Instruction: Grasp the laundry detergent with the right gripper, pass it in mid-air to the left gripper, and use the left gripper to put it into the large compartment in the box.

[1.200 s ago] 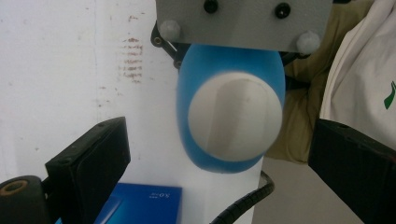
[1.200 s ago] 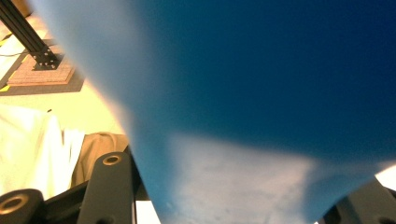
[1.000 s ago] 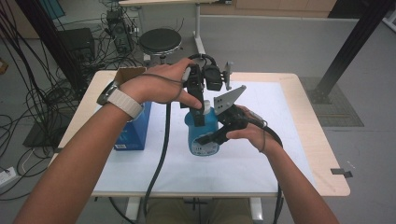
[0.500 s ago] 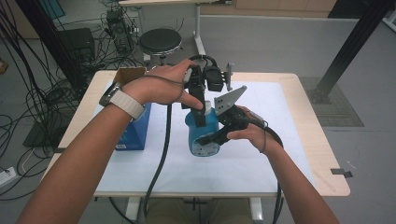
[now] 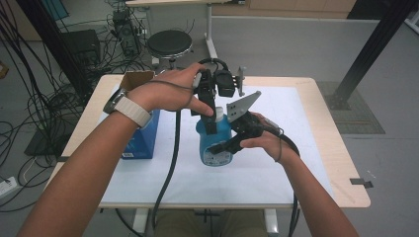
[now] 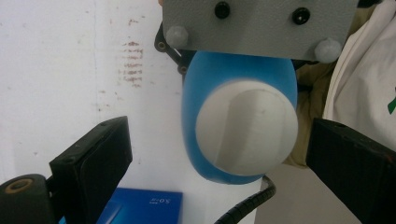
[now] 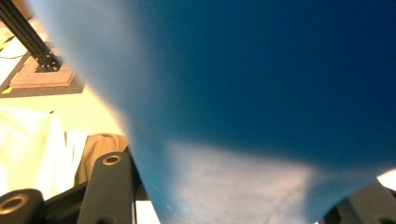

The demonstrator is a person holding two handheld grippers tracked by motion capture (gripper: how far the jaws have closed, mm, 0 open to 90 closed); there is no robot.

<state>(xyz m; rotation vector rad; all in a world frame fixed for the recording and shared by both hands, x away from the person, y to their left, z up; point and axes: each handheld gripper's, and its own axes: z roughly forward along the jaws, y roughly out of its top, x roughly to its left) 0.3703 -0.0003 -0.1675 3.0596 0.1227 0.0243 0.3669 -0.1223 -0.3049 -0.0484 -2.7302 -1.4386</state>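
Nothing has shifted since the earlier high views: both hands, both grippers and the blue bottle sit where they did a second ago.

In the high view the blue bottle [image 5: 216, 140] stands upright on the white mat [image 5: 276, 168] near the middle of the table [image 5: 341, 163], with its white cap [image 5: 218, 113] on top. The right gripper [image 5: 217, 148] comes in from the right side, held level in the right hand [image 5: 269, 143], and its jaws are clamped on the bottle's body (the right gripper view looks straight onto the blue wall pressed close to the lens, with a black jaw at each lower corner). The grey three-cornered plate [image 5: 242, 104] on that gripper stands just beside the cap.

The left gripper [image 5: 211, 121] hangs over the bottle from above in the left hand [image 5: 170, 93], pointing down. In the left gripper view its two black jaws stand wide, one on either side of the white cap [image 6: 246, 127], with a clear gap between each pad and the cap, so they press on nothing. That view also looks down on the blue shoulder of the bottle [image 6: 191, 121].

A blue box [image 5: 143, 140] with an open cardboard flap lies on the left part of the mat, well apart from the bottle, partly under the left forearm.
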